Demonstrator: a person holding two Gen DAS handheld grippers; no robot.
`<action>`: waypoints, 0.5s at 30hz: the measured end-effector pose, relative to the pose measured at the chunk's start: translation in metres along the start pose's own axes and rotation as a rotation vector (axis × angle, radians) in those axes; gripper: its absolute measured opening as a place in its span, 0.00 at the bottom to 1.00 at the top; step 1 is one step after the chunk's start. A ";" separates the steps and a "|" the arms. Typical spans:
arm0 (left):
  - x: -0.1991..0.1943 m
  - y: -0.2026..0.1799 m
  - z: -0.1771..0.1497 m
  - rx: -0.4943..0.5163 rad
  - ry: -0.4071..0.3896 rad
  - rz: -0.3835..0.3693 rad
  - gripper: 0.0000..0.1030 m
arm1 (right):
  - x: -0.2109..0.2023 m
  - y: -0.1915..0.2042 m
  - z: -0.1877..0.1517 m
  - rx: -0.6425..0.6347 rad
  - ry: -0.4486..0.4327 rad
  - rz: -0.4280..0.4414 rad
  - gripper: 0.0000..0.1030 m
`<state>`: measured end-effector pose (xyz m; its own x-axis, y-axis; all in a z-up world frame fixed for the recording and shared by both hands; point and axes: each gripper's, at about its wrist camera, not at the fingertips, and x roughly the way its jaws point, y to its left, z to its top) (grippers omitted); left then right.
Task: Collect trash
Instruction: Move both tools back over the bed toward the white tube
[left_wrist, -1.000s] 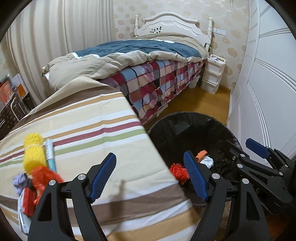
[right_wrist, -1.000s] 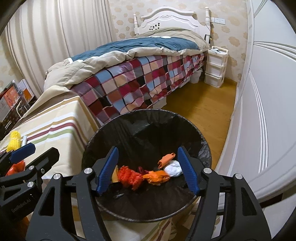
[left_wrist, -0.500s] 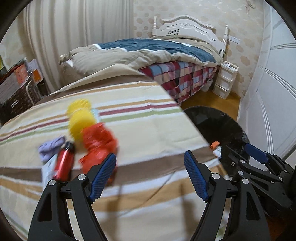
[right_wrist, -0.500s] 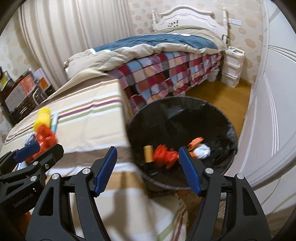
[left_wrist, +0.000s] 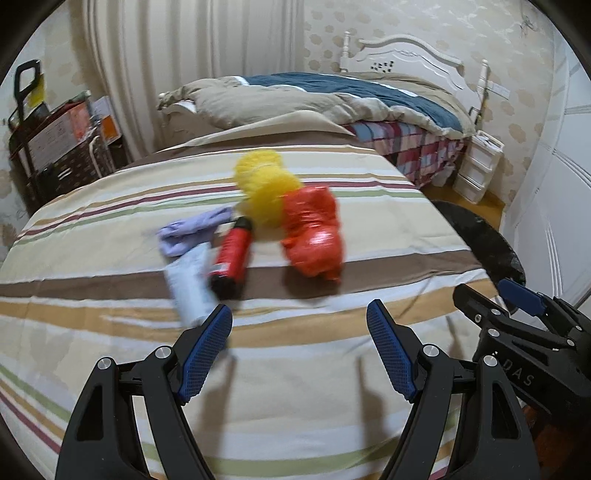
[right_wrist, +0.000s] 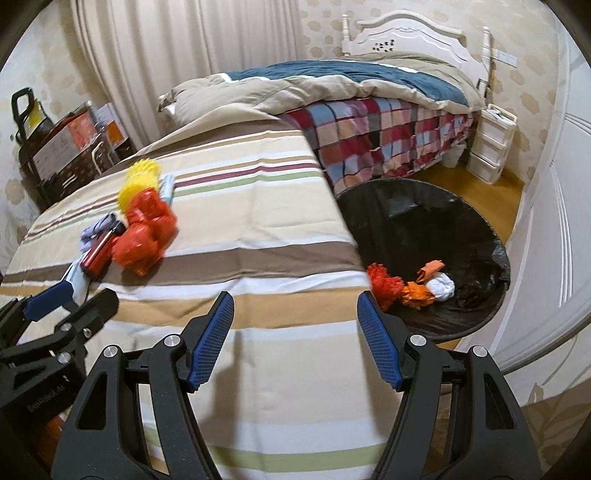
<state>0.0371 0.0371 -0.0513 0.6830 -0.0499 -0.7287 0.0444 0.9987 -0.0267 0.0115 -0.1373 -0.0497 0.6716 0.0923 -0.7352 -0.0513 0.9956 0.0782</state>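
A heap of trash lies on the striped cloth (left_wrist: 332, 369): a crumpled orange-red bag (left_wrist: 314, 236) (right_wrist: 146, 232), a yellow mesh puff (left_wrist: 267, 184) (right_wrist: 138, 181), a red can (left_wrist: 232, 258) (right_wrist: 98, 254), a lilac scrap (left_wrist: 188, 234) and a pale blue pack (left_wrist: 190, 284). My left gripper (left_wrist: 299, 325) hangs open over the cloth just short of the heap, nothing between its fingers. My right gripper (right_wrist: 295, 314) is open too, over the cloth's right part, empty. The black-lined bin (right_wrist: 480, 236) (left_wrist: 487, 243) at the right holds orange, red and white scraps (right_wrist: 410, 286).
A bed with a plaid cover (right_wrist: 388, 125) and beige-blue duvet stands behind. White plastic drawers (right_wrist: 491, 147) sit by the far wall, a white wardrobe door (right_wrist: 554, 206) runs along the right, and boxes on a cart (left_wrist: 59, 140) stand at the left.
Both grippers have swung left, away from the bin and over the striped cloth. The trash heap now lies ahead of the left gripper. Both stay open and empty.
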 end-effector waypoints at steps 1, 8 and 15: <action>-0.001 0.006 -0.001 -0.012 0.000 0.007 0.73 | 0.000 0.002 -0.001 -0.005 0.002 0.001 0.66; 0.004 0.045 -0.006 -0.088 0.024 0.059 0.73 | 0.003 0.023 -0.003 -0.050 0.016 0.016 0.66; -0.001 0.068 -0.008 -0.148 0.036 0.049 0.73 | 0.005 0.032 -0.004 -0.072 0.028 0.023 0.66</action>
<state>0.0333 0.1052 -0.0582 0.6549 -0.0036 -0.7557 -0.0975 0.9912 -0.0892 0.0100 -0.1046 -0.0537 0.6490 0.1145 -0.7522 -0.1199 0.9917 0.0474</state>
